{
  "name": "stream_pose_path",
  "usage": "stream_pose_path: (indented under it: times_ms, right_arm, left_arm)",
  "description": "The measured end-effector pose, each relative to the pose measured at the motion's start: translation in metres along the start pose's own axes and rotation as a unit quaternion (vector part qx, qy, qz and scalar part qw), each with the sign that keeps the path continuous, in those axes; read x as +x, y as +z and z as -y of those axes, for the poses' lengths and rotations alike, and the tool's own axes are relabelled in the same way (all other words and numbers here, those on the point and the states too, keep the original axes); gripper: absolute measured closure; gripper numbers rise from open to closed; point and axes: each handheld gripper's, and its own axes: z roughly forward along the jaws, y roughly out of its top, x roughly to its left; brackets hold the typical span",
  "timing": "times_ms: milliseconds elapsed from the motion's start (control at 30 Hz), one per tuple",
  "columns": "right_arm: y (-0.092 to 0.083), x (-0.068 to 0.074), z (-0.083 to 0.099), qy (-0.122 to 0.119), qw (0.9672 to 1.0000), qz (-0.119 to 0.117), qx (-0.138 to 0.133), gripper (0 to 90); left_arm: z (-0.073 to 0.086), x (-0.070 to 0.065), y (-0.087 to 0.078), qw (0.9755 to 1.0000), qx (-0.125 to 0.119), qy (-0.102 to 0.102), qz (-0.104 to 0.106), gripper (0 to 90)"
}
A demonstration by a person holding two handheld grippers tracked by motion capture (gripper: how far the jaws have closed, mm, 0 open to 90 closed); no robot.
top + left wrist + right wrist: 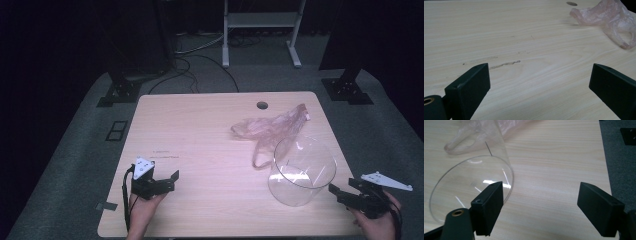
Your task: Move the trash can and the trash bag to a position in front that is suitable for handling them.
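Clear plastic, the round container (301, 171) stands upright near the right front edge of the wooden table (200, 130), with a crumpled pink plastic bag (272, 129) just behind it, one loop touching its rim. The right gripper (345, 192) is just beside the container, which lies to its left and a little forward; its jaws stand wide apart and hold nothing. The left gripper (167, 181), also wide open and empty, is well apart from both. So the right hand is the nearer one.
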Motion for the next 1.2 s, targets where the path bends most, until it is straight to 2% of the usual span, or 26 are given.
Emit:
stream_pose_path:
  times_ms: [100,233,333,367,500,567,800,900,1200]
  right_arm:
    - [0.002,0.002,-0.004,-0.006,1.0,0.0,-0.001,19.3]
    - [0.004,0.006,-0.01,-0.013,0.9999,0.005,-0.002,19.3]
    - [0.007,0.012,-0.013,-0.029,0.9996,0.007,0.001,19.7]
    - [0.009,0.017,-0.013,-0.043,0.9989,0.017,0.008,20.3]
    - [0.012,0.02,-0.015,-0.049,0.9987,0.011,0.01,20.3]
    - [0.014,0.023,-0.017,-0.054,0.9984,0.013,0.014,20.4]
    - [0.031,0.045,-0.031,-0.076,0.9968,-0.02,0.017,20.3]
    - [0.042,0.061,-0.038,-0.099,0.9942,-0.037,0.02,20.3]
    - [0.067,0.103,-0.053,-0.136,0.9868,-0.082,0.031,20.3]
  left_arm:
    - [-0.001,-0.003,0.0,1.0,-0.003,0.003,-0.001,2.1]
    - [0.002,0.0,0.003,1.0,0.007,-0.004,0.0,2.1]
    - [0.002,0.003,0.005,0.9999,0.007,-0.011,0.0,2.1]
    - [0.002,0.003,0.005,0.9999,0.005,-0.012,-0.001,2.1]
    - [0.005,0.005,0.005,0.9998,0.012,-0.01,0.006,2.1]
    - [0.005,0.007,0.004,0.9997,0.009,-0.02,0.006,2.1]
    - [0.006,0.008,0.005,0.9996,0.012,-0.023,0.009,2.1]
    - [0.005,0.007,0.005,0.9997,0.012,-0.021,0.011,2.1]
    - [0.005,0.006,0.007,0.9996,0.014,-0.019,0.016,2.1]
